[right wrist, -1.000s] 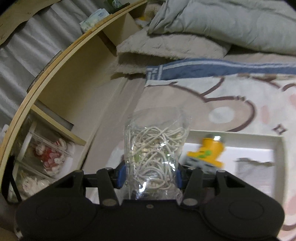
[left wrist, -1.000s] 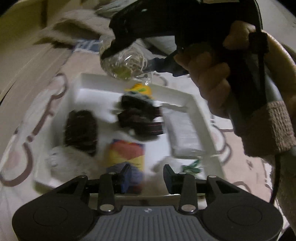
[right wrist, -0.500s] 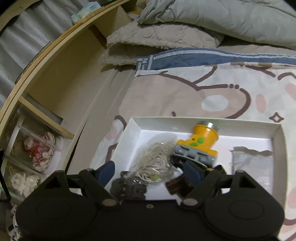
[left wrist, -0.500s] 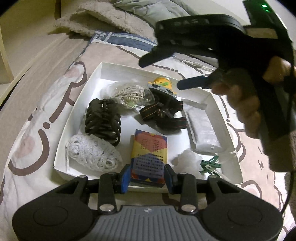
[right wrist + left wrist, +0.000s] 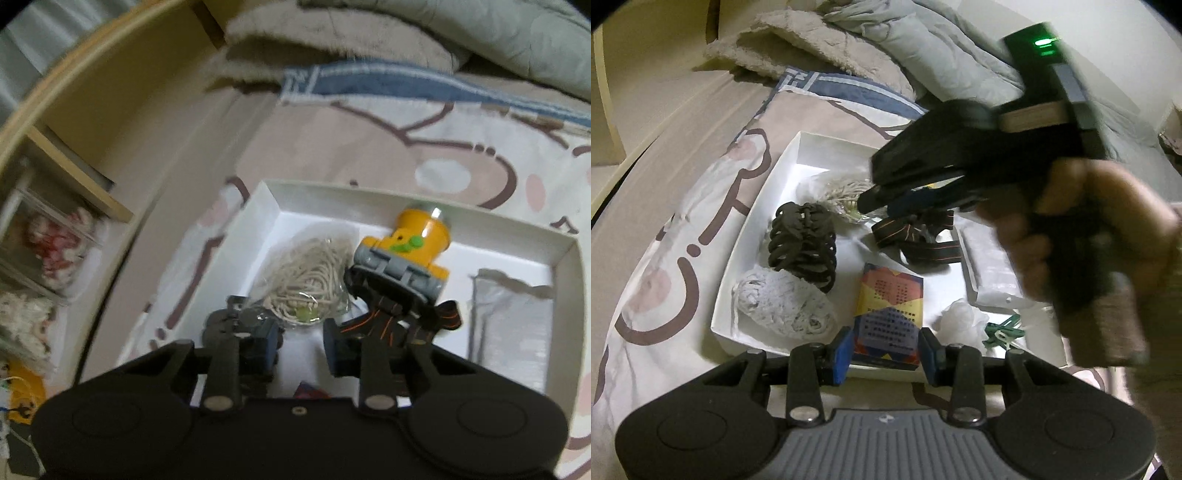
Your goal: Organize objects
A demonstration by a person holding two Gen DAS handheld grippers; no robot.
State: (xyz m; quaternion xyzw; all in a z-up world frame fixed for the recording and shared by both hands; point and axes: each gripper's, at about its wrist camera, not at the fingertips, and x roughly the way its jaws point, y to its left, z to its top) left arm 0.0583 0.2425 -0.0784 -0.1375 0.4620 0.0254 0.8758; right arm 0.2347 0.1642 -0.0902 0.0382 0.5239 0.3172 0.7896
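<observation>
Now your right hand-held gripper [image 5: 301,345] hangs open and empty just above the bag of string [image 5: 308,278], which lies in the white box [image 5: 565,258] beside the yellow headlamp [image 5: 413,245]; your left hand-held gripper [image 5: 886,352] stands open around the colourful card box [image 5: 890,306].

White tray [image 5: 764,206] under right claw [image 5: 882,206]

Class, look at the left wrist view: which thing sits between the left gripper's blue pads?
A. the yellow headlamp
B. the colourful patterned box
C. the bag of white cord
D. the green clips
B: the colourful patterned box lies in the white tray, its near end between the left gripper's pads.
</observation>
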